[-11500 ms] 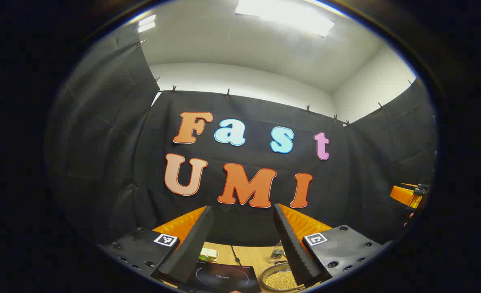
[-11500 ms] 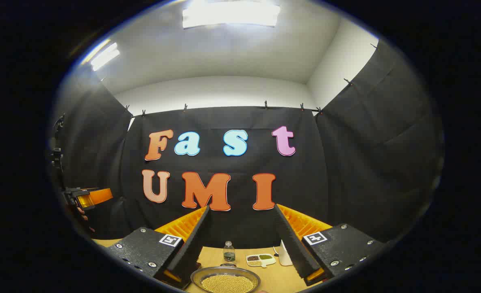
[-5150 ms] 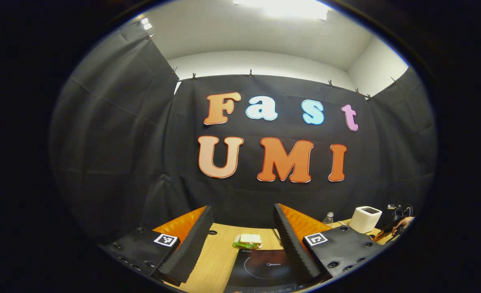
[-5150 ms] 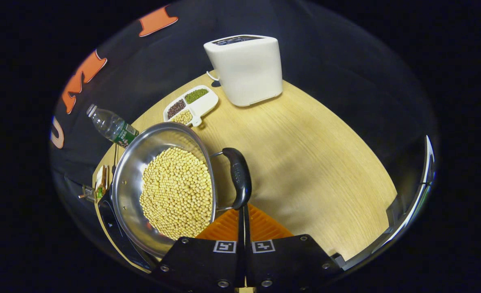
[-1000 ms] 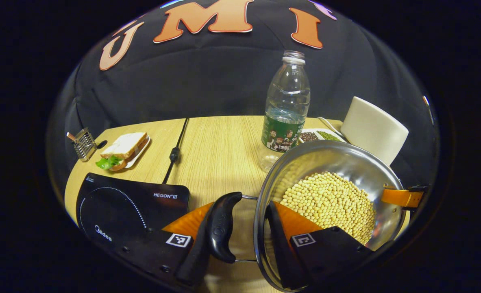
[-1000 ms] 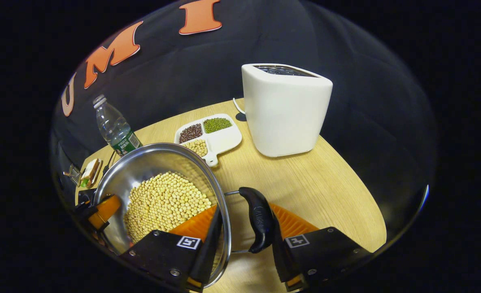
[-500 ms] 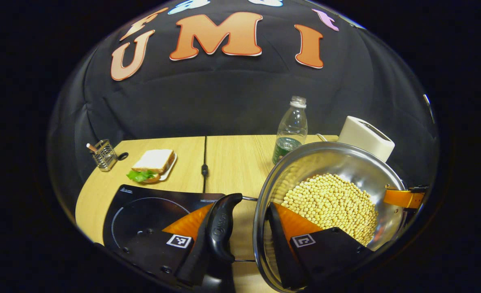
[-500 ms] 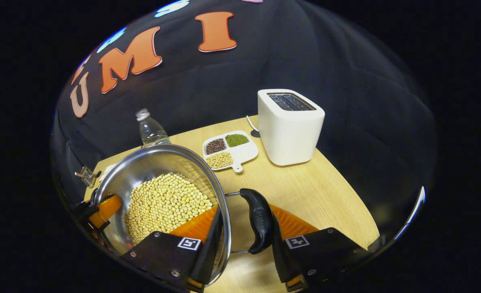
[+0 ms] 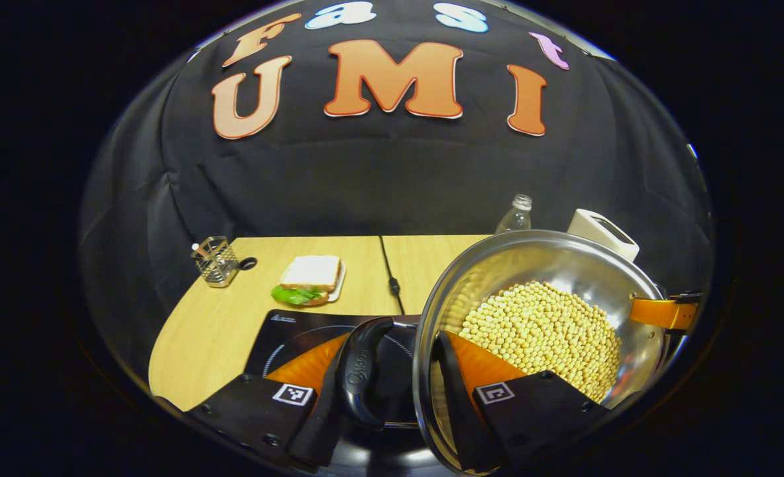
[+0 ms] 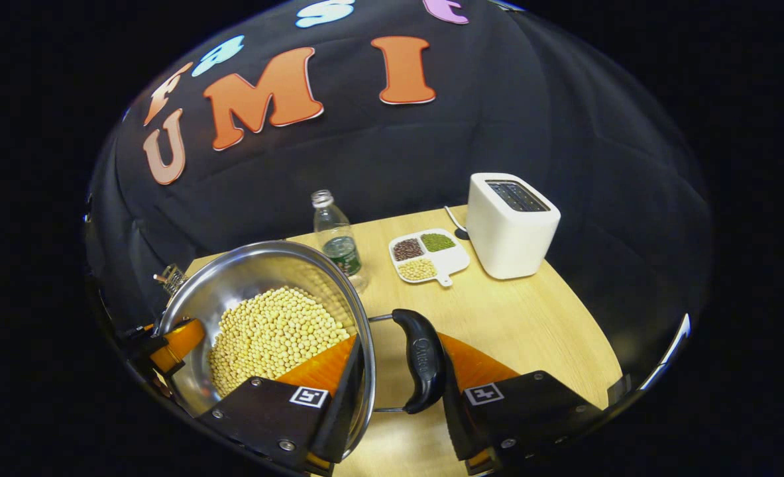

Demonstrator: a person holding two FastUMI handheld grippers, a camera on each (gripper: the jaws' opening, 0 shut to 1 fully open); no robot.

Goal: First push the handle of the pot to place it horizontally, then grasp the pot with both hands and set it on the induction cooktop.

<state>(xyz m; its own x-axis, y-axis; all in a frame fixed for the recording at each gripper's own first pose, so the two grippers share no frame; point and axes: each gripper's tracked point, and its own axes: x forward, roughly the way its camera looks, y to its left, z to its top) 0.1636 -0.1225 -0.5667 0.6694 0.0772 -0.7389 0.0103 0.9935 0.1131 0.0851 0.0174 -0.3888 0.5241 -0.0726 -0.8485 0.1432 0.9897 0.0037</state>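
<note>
Now my left gripper (image 9: 384, 387) and right gripper (image 10: 399, 391) each clamp a handle and the rim of the pot (image 9: 564, 265), held above the cooktop (image 9: 285, 328).

I'm seeing the induction cooktop (image 9: 285, 331) mostly hiding behind my left gripper (image 9: 392, 391) and the pot (image 9: 537, 265) | the bottle (image 9: 516, 213) is showing just its neck above the pot rim | the toaster (image 9: 602, 232) is half covered | the holder's (image 9: 216, 260) contents are reading too small.

Likely cloth-walled booth, mock kitchen table (image 10: 537, 318)
</note>
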